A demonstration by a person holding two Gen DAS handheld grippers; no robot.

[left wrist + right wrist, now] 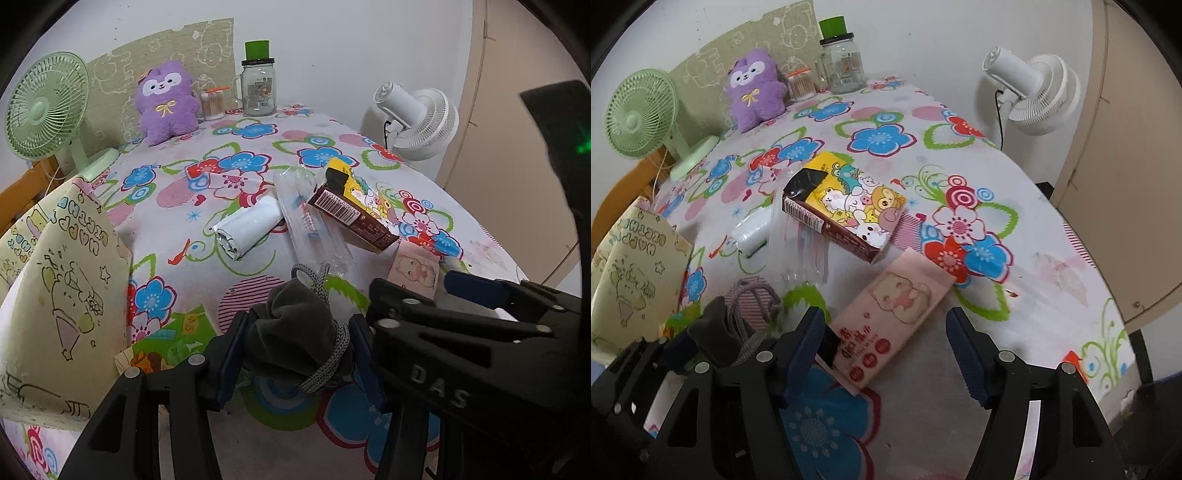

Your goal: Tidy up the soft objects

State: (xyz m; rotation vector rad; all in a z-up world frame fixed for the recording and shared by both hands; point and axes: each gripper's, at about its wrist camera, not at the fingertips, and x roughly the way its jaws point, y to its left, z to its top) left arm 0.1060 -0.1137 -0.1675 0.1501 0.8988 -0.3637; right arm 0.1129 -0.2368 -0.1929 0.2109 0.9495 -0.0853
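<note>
Low in the left wrist view we see our left hand-held gripper (pixel 293 356) clamped on a dark grey drawstring pouch (pixel 291 332), both pads pressing its sides and the grey cord (pixel 330 363) wrapped round its neck; the right wrist view catches that same pouch only as a dark lump at lower left (pixel 714 338), partly hidden by gripper parts. What the right wrist view gives us instead is our right hand-held gripper (pixel 886 354) with jaws standing apart, nothing pinched, and a pink wipes packet (pixel 894 317) lying flat on the tabletop (pixel 1052 258) with its near end between the two fingers, close to the left one; whether it touches that finger we cannot tell. In the left wrist view only a corner of this packet shows behind the right gripper. Beyond it, toward frame centre, lie a yellow cartoon tissue pack (pixel 849 210), a clear plastic sleeve (pixel 312 225) under its edge and a white roll (pixel 247 229). A flowered cloth covers the tabletop. At the far edge, upper left, sit a purple plush toy (pixel 164 101), a cotton-swab tub (pixel 212 105) and a glass jar with a green lid (pixel 258 83), with a green fan (pixel 44 107) at left and a white fan (pixel 1034 92) off the right side against a pale wall.
</note>
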